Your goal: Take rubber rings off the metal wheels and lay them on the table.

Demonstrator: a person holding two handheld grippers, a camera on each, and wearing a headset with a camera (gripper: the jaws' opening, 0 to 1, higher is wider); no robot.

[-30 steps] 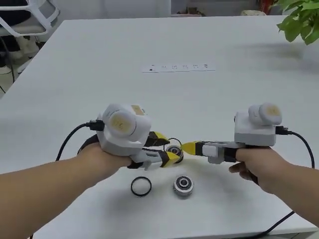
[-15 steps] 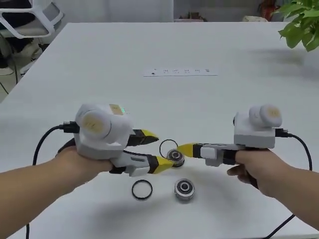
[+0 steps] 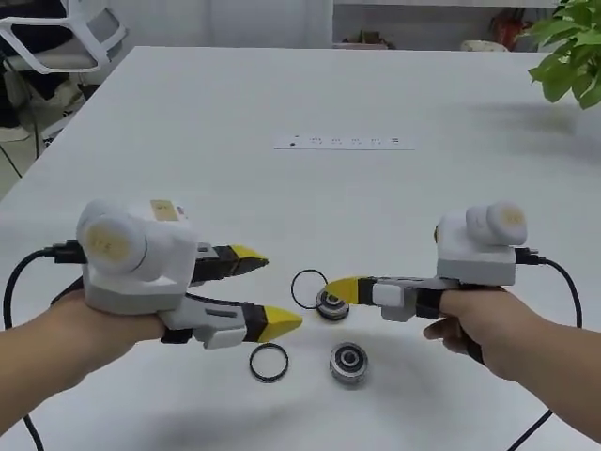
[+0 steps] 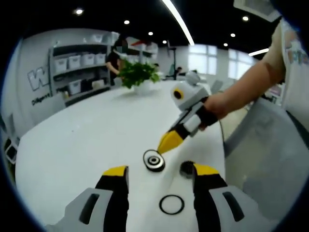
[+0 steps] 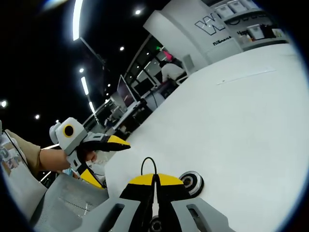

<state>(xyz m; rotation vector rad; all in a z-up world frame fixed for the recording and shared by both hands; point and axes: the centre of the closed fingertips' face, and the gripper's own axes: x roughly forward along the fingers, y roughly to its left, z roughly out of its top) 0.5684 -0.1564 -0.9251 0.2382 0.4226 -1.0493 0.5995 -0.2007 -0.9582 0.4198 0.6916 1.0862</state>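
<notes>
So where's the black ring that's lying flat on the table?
In the head view, the rubber ring lies near the table's front edge, just left of a metal wheel and nearer the person than the left claw.

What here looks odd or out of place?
Nothing looks broken or spilled. One oddity: a thin rubber ring stands on edge, apparently pinched in the shut right gripper, beside a metal wheel. The other ring lies flat on the table near a second wheel.
</notes>
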